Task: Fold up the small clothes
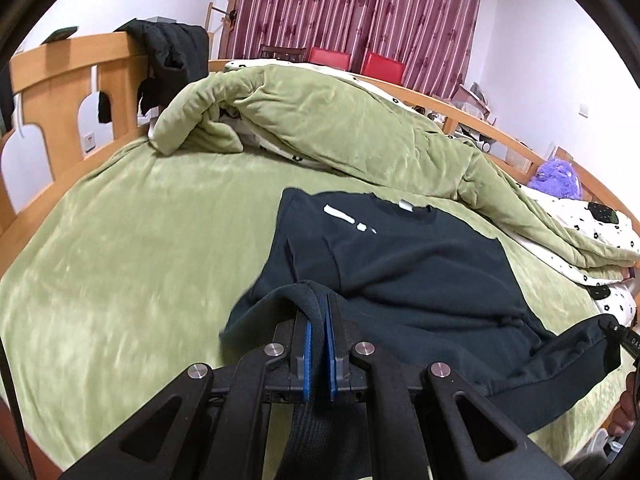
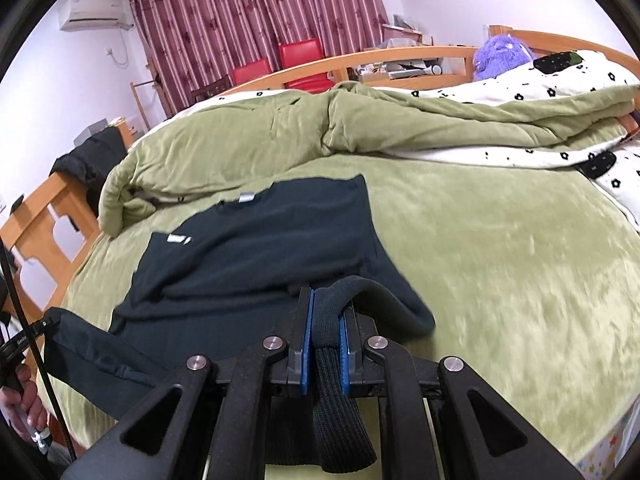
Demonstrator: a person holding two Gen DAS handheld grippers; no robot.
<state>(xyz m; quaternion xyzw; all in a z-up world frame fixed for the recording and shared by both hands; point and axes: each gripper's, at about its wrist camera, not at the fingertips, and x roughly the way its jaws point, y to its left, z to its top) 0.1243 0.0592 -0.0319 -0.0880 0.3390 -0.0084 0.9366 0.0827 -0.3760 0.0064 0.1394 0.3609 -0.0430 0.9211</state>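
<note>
Green bed (image 1: 120, 240) carries our dark sweatshirt (image 1: 400, 256); left gripper (image 1: 318, 336) and right gripper (image 2: 326, 328) clamp its soft ribbed hem, limp, light.

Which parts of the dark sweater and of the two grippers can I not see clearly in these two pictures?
- Sweater hem: in both views the grippers' own bodies cover the middle of the near edge.
- Left gripper fingertips: left wrist view, the pinched ribbed cloth wraps over them.
- Right gripper fingertips: right wrist view, likewise covered by cloth.
- White print on the sweater: too small and blurred to read in either view.
</note>
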